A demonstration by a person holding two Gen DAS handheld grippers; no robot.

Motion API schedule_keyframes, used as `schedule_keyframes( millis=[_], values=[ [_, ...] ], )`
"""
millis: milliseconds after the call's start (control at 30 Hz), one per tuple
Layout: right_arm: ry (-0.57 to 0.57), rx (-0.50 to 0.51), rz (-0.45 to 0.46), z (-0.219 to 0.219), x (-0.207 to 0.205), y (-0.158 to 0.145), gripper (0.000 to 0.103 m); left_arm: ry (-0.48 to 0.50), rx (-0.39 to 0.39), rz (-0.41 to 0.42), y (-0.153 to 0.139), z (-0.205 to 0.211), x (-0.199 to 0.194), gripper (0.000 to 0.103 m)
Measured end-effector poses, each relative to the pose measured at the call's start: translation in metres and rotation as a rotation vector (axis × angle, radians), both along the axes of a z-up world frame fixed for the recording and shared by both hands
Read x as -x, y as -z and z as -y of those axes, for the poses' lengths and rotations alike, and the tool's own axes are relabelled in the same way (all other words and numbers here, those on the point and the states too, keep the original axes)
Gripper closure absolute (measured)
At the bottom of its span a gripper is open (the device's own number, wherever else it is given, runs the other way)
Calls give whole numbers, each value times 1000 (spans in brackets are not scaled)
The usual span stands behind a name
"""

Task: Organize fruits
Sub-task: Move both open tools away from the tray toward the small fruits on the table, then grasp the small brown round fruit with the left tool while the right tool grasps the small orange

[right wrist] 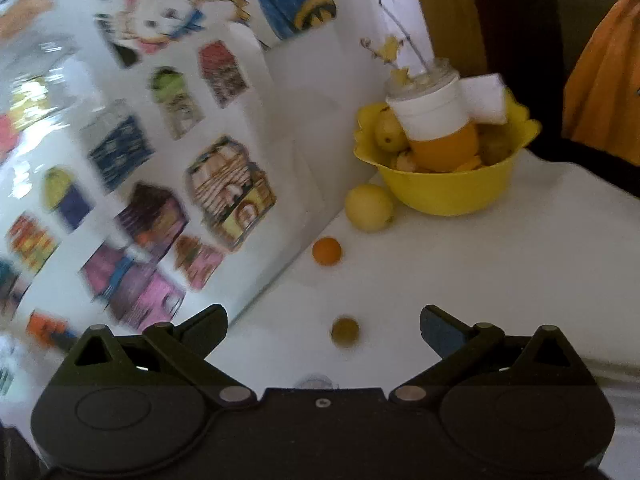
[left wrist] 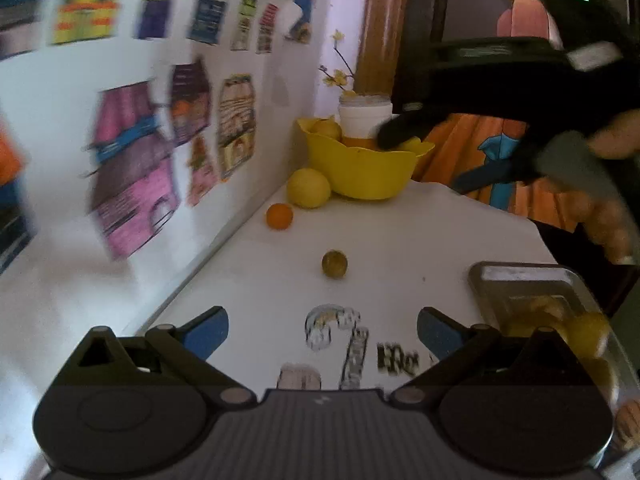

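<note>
A yellow bowl (left wrist: 360, 172) (right wrist: 448, 188) with yellow fruit and an orange-and-white jar stands at the table's far corner by the wall. A large yellow fruit (left wrist: 308, 188) (right wrist: 369, 208), a small orange (left wrist: 279, 216) (right wrist: 327, 251) and a small olive-brown fruit (left wrist: 334, 264) (right wrist: 344, 332) lie on the white table. My left gripper (left wrist: 322, 330) is open and empty, short of the brown fruit. My right gripper (right wrist: 323, 330) is open, with the brown fruit between its fingers but apart from them. In the left wrist view the right gripper (left wrist: 420, 144) hovers by the bowl.
A metal tray (left wrist: 520, 280) holding yellow fruit sits at the near right. The wall (left wrist: 140, 140) with coloured house pictures runs along the table's left. A person in orange stands beyond the far right edge (right wrist: 600, 92). Printed stickers (left wrist: 340, 344) lie on the table.
</note>
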State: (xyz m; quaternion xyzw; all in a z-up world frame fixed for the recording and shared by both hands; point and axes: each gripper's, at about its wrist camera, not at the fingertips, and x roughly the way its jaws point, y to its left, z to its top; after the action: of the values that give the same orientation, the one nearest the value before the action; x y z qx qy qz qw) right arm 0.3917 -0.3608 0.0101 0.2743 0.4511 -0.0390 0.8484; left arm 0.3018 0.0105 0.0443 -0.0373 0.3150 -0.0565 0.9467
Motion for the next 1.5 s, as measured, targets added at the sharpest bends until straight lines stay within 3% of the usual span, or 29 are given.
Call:
schedule_keyframes(
  millis=[167,267,467,633,1067,1333,1500],
  values=[
    [-26,-9,-3,6,-50,40,8,32,-10,2,18,0,-45,1],
    [-28,-20,-7,9,-72,64,16,33,31,-7,31,-3,-64,5],
    [-28,-48,-21,14,-100,101,31,14,104,-29,56,-7,-90,15],
    [-56,-54,-25,11,-118,118,37,32,102,-27,63,-1,-103,28],
    [-142,2,-45,0,-153,141,51,36,110,-29,74,9,-121,50],
    [-226,84,-52,-19,-166,144,67,39,111,-36,72,11,-115,71],
    [-240,92,-50,-25,-162,143,68,35,124,-38,72,6,-113,75]
  ],
)
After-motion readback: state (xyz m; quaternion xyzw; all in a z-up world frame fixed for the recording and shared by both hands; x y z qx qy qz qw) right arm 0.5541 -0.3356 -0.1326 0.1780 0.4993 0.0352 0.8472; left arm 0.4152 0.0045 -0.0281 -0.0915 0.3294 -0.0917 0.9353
